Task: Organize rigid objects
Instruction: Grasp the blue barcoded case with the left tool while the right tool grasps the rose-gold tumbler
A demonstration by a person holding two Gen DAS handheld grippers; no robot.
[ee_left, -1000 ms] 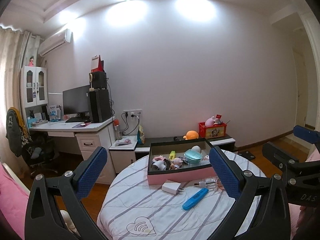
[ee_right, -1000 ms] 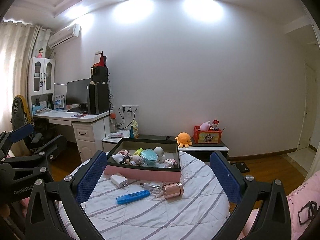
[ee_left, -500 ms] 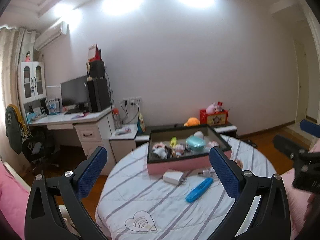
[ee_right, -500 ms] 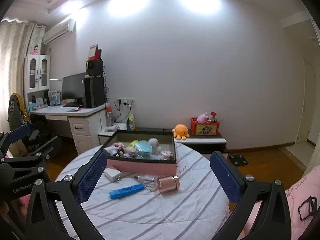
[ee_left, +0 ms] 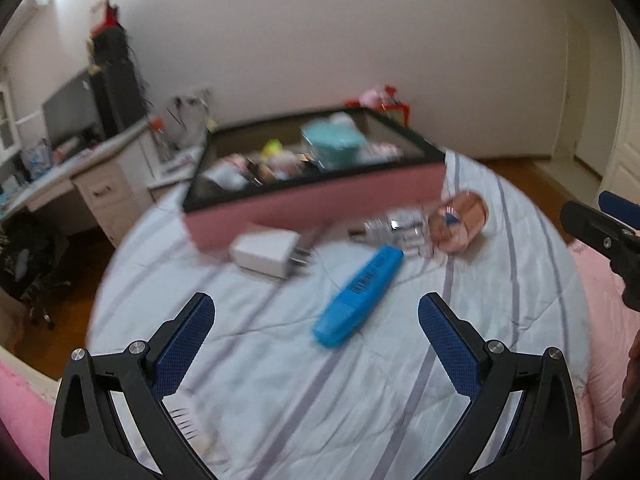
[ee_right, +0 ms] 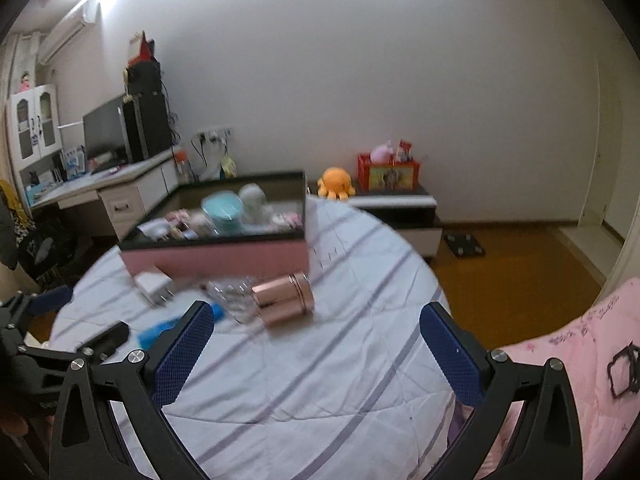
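On striped quilt (ee_left: pixel 360 380): oblong blue plastic case (ee_left: pixel 357 297), pink rectangular box (ee_left: pixel 312 196).

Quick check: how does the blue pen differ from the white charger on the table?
The blue pen is long and slim; the white charger is short and blocky with metal prongs. The charger lies close by the pink box; the pen lies nearer the left tongs. Both lie flat on the striped cloth, ungrasped.

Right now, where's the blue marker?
In the left wrist view, the blue marker lies on the striped cloth between the open left gripper fingers, in front of the white charger.
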